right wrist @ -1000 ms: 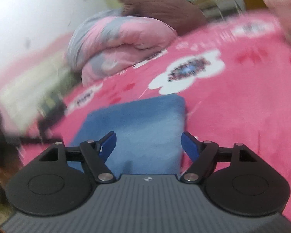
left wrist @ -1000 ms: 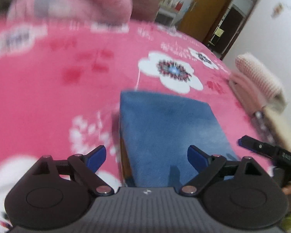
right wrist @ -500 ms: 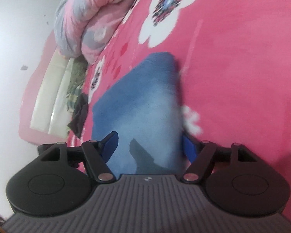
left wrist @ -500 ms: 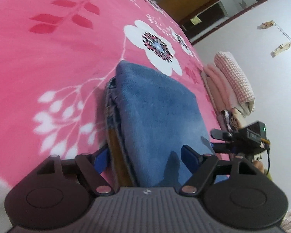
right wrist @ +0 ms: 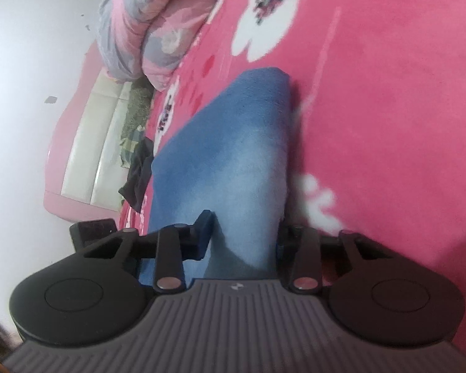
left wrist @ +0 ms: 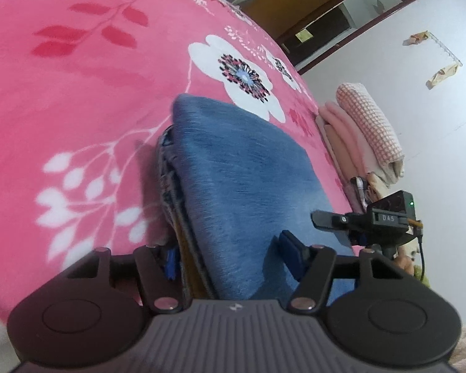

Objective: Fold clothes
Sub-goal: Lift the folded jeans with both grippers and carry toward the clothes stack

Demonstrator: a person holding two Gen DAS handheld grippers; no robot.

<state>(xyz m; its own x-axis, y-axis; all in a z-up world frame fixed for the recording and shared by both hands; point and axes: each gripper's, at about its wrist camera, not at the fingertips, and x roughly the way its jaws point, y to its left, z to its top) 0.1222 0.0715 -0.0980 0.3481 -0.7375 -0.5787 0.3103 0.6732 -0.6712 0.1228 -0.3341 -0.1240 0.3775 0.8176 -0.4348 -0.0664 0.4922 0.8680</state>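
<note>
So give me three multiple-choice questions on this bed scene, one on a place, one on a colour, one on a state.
1. Where does the folded blue garment lie?
A on the pink floral blanket
B on the floor
C on a chair

2. What colour is the stack of folded cloths at the bed's edge?
A green
B pale pink
C black

3. How does the right hand-held gripper stand?
A clear above the garment
B closed on the garment's near edge
C holding a hanger

Answers: A, floral blanket surrounds it; B, pink checks and folds show; B, both fingers press the fabric.
</note>
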